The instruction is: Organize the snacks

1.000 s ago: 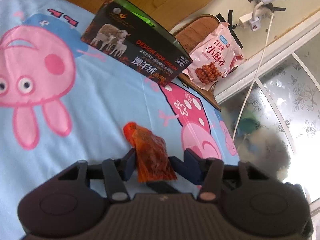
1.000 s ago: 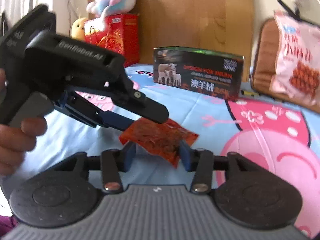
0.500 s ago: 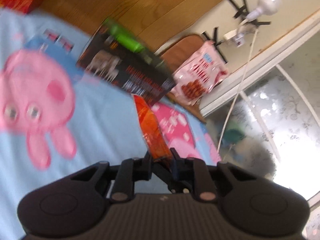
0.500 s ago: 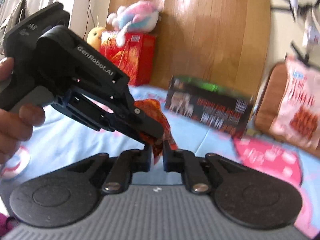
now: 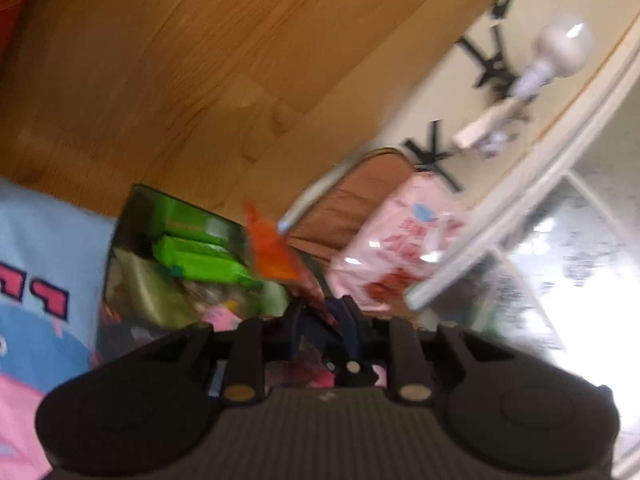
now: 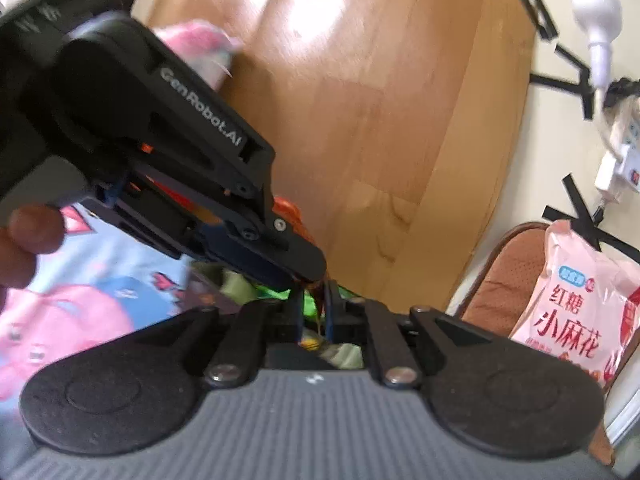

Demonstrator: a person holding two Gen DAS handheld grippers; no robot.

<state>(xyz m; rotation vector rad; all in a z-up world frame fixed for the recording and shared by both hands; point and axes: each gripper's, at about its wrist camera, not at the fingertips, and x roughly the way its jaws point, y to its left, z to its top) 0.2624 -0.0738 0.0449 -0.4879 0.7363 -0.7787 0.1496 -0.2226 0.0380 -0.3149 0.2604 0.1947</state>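
1. The left wrist view is smeared throughout; the open dark cardboard box (image 5: 132, 264) ahead of the fingers shows bright green wrappers (image 5: 200, 258), but no print on them can be read.
2. The crinkled orange-red plastic snack packet (image 5: 276, 256) rises from between the left gripper's (image 5: 320, 316) fingers; its lower end is hidden behind them.
3. In the right wrist view the same packet (image 6: 294, 220) is mostly covered by the left gripper's black body (image 6: 160, 160), which crosses above the right gripper's (image 6: 314, 308) fingers.
4. The pink snack bag (image 6: 580, 312), right of the fingers, is cut off by the picture's edge.
5. A hand (image 6: 24, 244) at the left edge shows only in part.
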